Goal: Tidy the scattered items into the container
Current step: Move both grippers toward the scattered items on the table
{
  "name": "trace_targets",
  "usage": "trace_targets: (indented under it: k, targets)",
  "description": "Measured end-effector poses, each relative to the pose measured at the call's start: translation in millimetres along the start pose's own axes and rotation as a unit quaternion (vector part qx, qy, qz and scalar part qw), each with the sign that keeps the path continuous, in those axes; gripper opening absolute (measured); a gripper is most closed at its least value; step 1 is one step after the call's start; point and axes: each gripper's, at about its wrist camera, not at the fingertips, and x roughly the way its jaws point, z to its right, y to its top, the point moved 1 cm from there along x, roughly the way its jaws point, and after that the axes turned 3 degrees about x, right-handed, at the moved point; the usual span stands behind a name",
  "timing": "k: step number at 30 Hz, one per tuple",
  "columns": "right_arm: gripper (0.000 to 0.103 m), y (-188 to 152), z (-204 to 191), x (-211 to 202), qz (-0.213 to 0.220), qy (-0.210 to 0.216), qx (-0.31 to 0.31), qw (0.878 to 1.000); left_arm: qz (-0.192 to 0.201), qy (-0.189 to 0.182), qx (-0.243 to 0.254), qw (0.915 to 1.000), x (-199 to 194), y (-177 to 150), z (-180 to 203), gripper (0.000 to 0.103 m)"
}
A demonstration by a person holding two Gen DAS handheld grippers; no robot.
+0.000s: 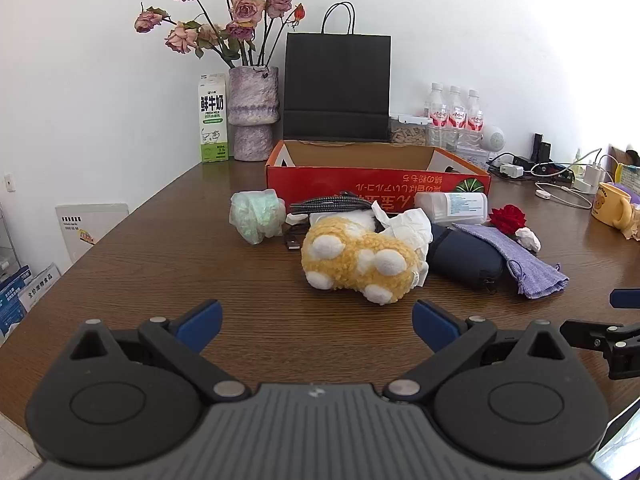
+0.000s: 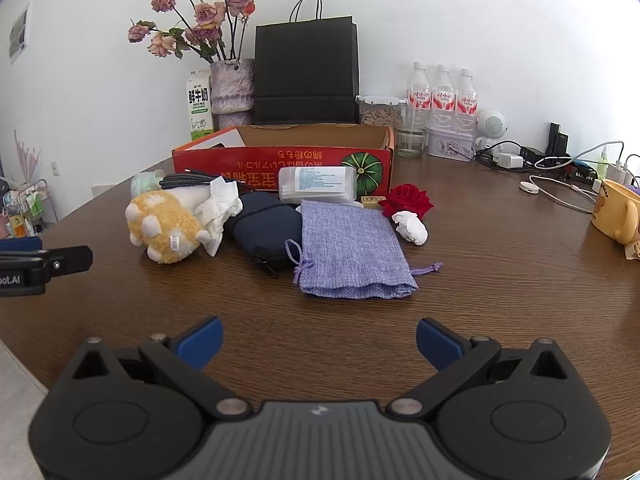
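A red cardboard box (image 1: 376, 184) (image 2: 280, 160) stands open at the back of the brown table. In front of it lie a yellow plush toy (image 1: 356, 260) (image 2: 164, 228), crumpled tissue (image 1: 404, 224) (image 2: 218, 204), a dark blue case (image 1: 464, 258) (image 2: 264, 224), a purple drawstring pouch (image 1: 520, 260) (image 2: 352, 248), a clear plastic box (image 1: 452, 206) (image 2: 318, 184), a red rose (image 1: 508, 218) (image 2: 408, 200), a green-white wad (image 1: 256, 216) and a braided cable (image 1: 328, 204). My left gripper (image 1: 316, 320) is open, empty, just short of the plush. My right gripper (image 2: 318, 340) is open, empty, just short of the pouch.
A vase of dried roses (image 1: 252, 112), a milk carton (image 1: 214, 118), a black paper bag (image 1: 336, 88) and water bottles (image 1: 456, 110) stand behind the box. A yellow mug (image 2: 616, 212), chargers and cables (image 2: 560, 184) lie at the right.
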Motion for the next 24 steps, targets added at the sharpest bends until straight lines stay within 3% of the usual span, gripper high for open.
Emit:
trace_targets:
  k: [24]
  targets:
    - [0.103, 0.0, 0.5, 0.1, -0.001, -0.001, -0.001, 1.000, -0.003, -0.002, 0.002, 1.0000, 1.1, -1.3, 0.6, 0.103]
